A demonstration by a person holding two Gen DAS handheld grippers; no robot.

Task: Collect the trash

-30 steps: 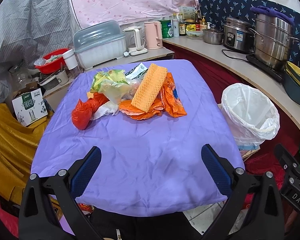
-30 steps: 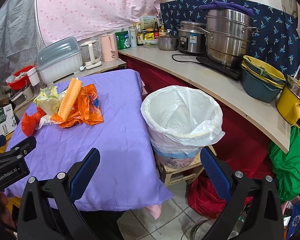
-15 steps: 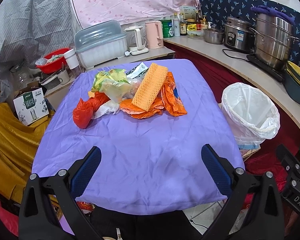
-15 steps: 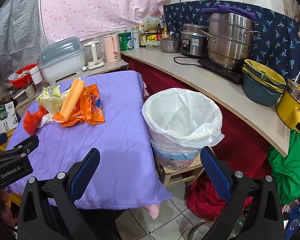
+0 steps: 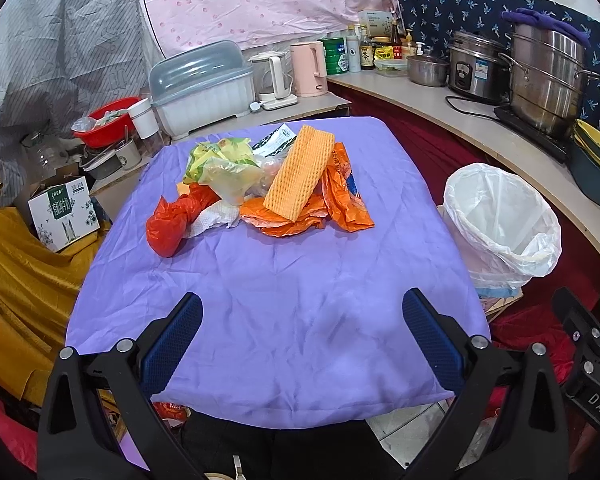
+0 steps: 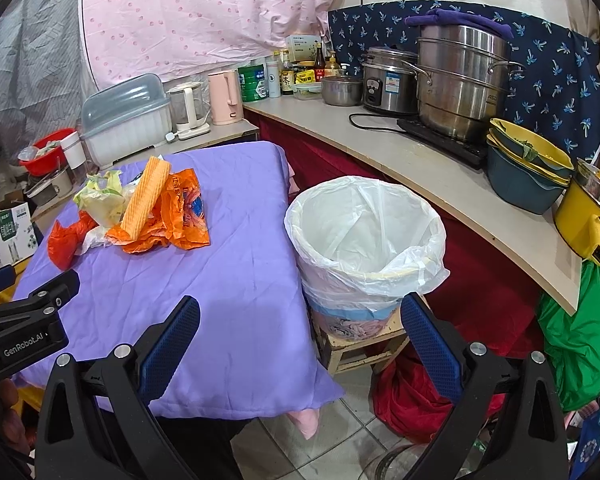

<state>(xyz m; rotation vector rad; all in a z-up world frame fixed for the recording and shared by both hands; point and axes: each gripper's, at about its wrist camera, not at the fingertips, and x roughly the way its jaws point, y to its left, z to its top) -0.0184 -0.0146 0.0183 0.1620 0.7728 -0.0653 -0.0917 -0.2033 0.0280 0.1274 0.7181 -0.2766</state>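
A pile of trash lies in the middle of the purple-covered table [image 5: 284,280]: an orange foam net sleeve [image 5: 300,172] on top of orange plastic wrappers [image 5: 340,196], a red plastic bag [image 5: 172,222], a white tissue [image 5: 216,218] and yellow-green wrappers [image 5: 220,160]. The same pile [image 6: 148,208] shows at the left in the right wrist view. A bin lined with a white bag [image 6: 364,240] stands on a low stool right of the table. My left gripper [image 5: 300,340] is open over the table's near edge. My right gripper [image 6: 300,340] is open, held near the table's right corner and the bin.
A long counter [image 6: 420,160] at the right carries steel pots, a rice cooker, bowls and bottles. Behind the table are a dish box [image 5: 204,88], kettles and a red basin [image 5: 100,120]. A cardboard box [image 5: 64,212] sits on yellow cloth at left. Green and red bags lie on the floor.
Both grippers have risen and eased forward slightly; the table and bin sit a little lower in view. Nothing was picked up.
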